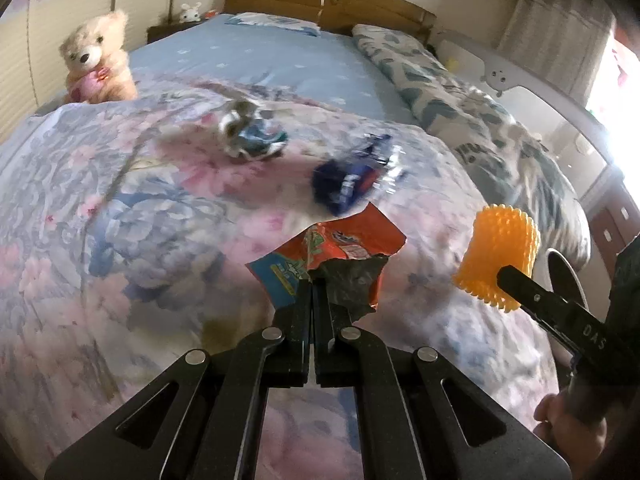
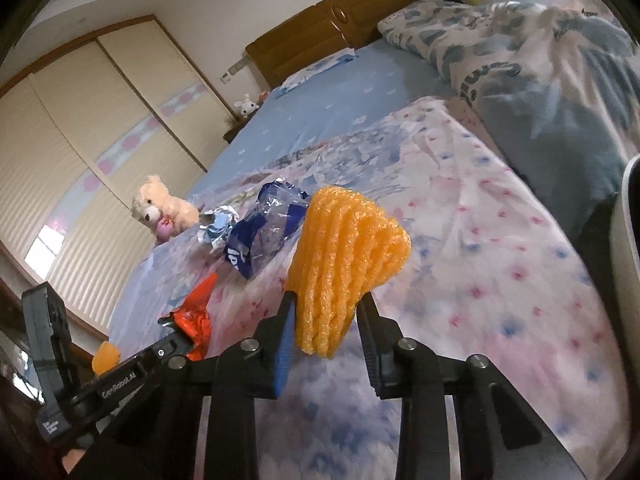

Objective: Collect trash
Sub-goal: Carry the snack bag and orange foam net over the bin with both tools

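Trash lies scattered on the floral quilt (image 1: 120, 208) that covers the near end of the bed (image 1: 256, 60), and two pieces are already gripped. An orange snack wrapper (image 1: 340, 248) is clamped in the left claw (image 1: 311, 284), whose jaws are pressed together on the wrapper's torn dark inner edge, above the quilt. An orange foam fruit net (image 2: 344, 264) is clamped in the right claw (image 2: 326, 300), squeezed flat between the two jaws and standing up out of them, clear of the quilt. On the quilt beyond the orange wrapper lies a crumpled dark blue plastic bag (image 1: 352, 180), and just past that, toward the headboard (image 1: 320, 0), a crumpled silver and blue wrapper (image 1: 248, 132). A teddy bear (image 1: 98, 60) sits at the quilt's far left edge. A bunched patterned duvet (image 1: 460, 112) runs along the quilt's right side.
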Tool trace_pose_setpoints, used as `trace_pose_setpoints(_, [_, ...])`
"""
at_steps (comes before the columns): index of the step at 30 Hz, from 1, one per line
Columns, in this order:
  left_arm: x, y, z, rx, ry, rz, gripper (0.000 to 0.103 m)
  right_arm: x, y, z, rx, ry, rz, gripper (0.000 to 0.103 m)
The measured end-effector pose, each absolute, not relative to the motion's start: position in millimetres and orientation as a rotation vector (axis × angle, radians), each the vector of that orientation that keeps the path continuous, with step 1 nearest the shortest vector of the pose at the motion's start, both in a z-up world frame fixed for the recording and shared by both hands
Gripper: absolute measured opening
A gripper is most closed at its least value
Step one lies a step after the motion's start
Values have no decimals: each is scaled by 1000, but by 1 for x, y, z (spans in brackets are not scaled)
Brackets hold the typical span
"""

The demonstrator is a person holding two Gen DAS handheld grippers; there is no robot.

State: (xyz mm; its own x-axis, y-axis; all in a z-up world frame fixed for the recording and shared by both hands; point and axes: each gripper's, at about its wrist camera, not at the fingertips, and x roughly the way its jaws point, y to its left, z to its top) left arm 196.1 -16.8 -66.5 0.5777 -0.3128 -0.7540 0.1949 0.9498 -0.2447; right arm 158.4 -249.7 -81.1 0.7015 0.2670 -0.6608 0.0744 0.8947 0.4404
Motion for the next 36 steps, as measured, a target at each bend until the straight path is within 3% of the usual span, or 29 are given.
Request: trace_pose_setpoints(36, [112,-158,-44,43,899,-591,0,16,-341,-51,481,689,-80,30])
